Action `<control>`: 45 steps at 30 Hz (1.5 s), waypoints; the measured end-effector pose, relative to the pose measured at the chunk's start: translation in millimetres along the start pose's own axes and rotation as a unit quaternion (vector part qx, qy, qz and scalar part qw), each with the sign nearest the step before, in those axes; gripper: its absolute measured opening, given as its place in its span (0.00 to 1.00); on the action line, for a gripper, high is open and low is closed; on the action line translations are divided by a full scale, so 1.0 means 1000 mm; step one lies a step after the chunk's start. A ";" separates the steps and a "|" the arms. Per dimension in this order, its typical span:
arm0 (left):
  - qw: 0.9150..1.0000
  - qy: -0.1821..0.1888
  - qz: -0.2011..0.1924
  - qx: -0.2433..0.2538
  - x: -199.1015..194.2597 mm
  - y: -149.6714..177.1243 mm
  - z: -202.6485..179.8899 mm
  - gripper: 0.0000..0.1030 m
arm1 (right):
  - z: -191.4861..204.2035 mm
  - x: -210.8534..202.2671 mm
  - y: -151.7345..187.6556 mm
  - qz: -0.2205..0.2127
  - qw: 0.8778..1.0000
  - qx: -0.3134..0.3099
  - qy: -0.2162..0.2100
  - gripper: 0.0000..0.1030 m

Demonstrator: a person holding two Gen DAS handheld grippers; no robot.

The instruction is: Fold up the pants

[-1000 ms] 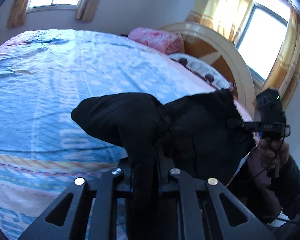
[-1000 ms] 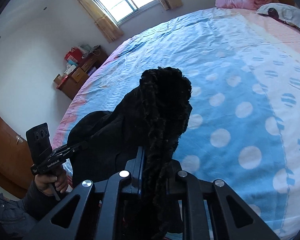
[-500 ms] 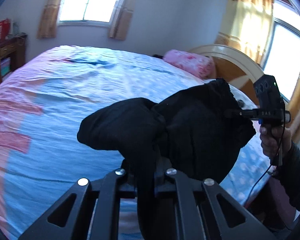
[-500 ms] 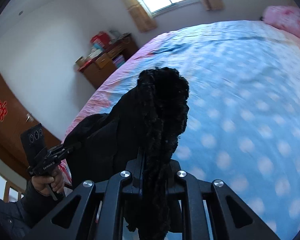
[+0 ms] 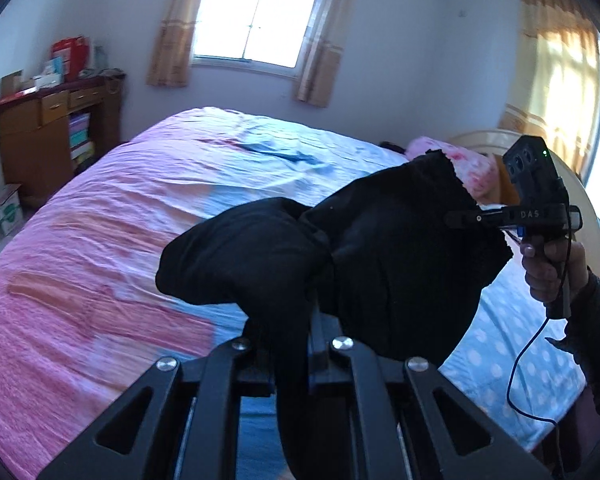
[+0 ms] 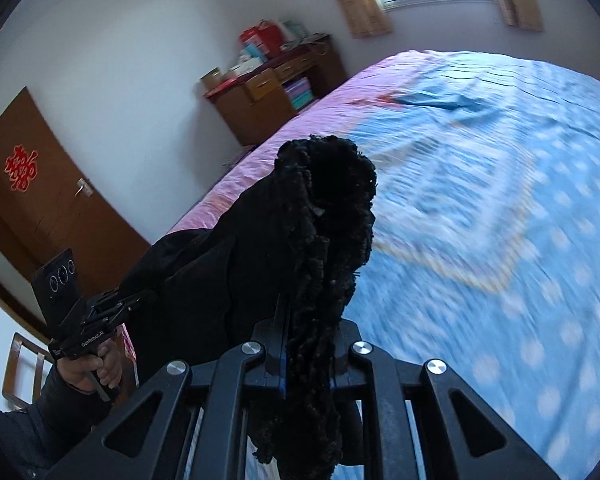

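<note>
Both hand-held grippers are working: the left hand-held gripper (image 5: 292, 344) is pinching shut on a bunched edge of the black fleecy fabric pants (image 5: 380, 264), and the right hand-held gripper (image 6: 308, 344) is clamping closed on another edge. Pants are hanging in the air between them, above the blue-and-pink dotted quilted bed (image 5: 120, 240), sagging toward six o'clock. Looks like the carry-and-spread step; next, I'd say, they need pulling apart and laying flat on the bed, toward twelve o'clock.

Home bedroom: big bed (image 5: 100, 240) w/ pink-blue sheet, pillow (image 5: 472, 168), wooden dresser (image 5: 40, 136), curtained window (image 5: 256, 28).
</note>
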State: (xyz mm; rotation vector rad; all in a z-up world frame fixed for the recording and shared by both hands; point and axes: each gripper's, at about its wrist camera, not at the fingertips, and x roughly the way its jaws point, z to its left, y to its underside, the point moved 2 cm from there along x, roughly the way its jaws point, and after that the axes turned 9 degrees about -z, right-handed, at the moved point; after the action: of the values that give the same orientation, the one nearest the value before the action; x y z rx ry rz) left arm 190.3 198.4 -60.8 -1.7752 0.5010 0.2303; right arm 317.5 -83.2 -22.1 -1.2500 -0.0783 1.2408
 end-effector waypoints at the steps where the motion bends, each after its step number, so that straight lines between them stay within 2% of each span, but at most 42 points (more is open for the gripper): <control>1: 1.000 -0.004 0.000 -0.002 0.002 0.000 0.006 0.10 | -0.001 0.011 -0.006 0.004 1.000 -0.003 -0.005 0.13; 6: 0.999 -0.025 0.027 -0.020 0.028 0.021 0.034 0.10 | -0.011 0.066 -0.017 0.036 0.999 0.000 -0.012 0.13; 11: 0.998 -0.029 0.045 -0.018 0.045 0.040 0.041 0.10 | -0.040 0.113 -0.001 0.071 0.997 0.024 -0.007 0.13; 18: 0.997 -0.056 0.047 0.019 0.057 0.048 0.028 0.11 | -0.064 0.133 0.014 0.081 0.996 0.044 0.005 0.13; 25: 0.996 -0.064 0.056 0.007 0.066 0.059 0.035 0.18 | -0.080 0.144 0.024 0.092 0.993 0.066 0.025 0.14; 28: 0.996 -0.069 0.057 0.007 0.066 0.062 0.035 0.22 | -0.086 0.148 0.025 0.095 0.992 0.077 0.036 0.19; 31: 0.995 -0.077 0.060 0.002 0.066 0.064 0.037 0.35 | -0.091 0.147 0.026 0.091 0.992 0.076 0.053 0.36; 33: 0.994 -0.092 0.059 -0.001 0.061 0.064 0.037 0.55 | -0.093 0.144 0.027 0.087 0.991 0.077 0.059 0.42; 36: 0.992 -0.114 0.057 -0.009 0.052 0.063 0.040 0.74 | -0.089 0.129 0.027 0.070 0.992 0.064 0.080 0.49; 38: 0.991 -0.121 0.058 -0.012 0.043 0.062 0.038 0.75 | -0.081 0.112 0.024 0.046 0.992 0.048 0.109 0.55; 40: 0.991 -0.122 0.051 -0.007 0.030 0.061 0.031 0.75 | -0.073 0.089 0.022 0.019 0.987 0.031 0.159 0.55; 42: 0.992 -0.123 0.040 0.001 0.015 0.059 0.020 0.75 | -0.065 0.062 0.024 -0.008 0.985 0.036 0.170 0.56; 45: 0.993 -0.117 0.028 0.002 -0.007 0.058 0.002 0.77 | -0.044 0.034 0.035 -0.020 0.984 0.033 0.175 0.61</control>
State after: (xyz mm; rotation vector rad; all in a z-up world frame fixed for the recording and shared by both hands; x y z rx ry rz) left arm 158.3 190.3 -109.5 -1.7050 0.3824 0.4704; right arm 337.0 -93.9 -84.4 -1.3835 0.1910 0.9670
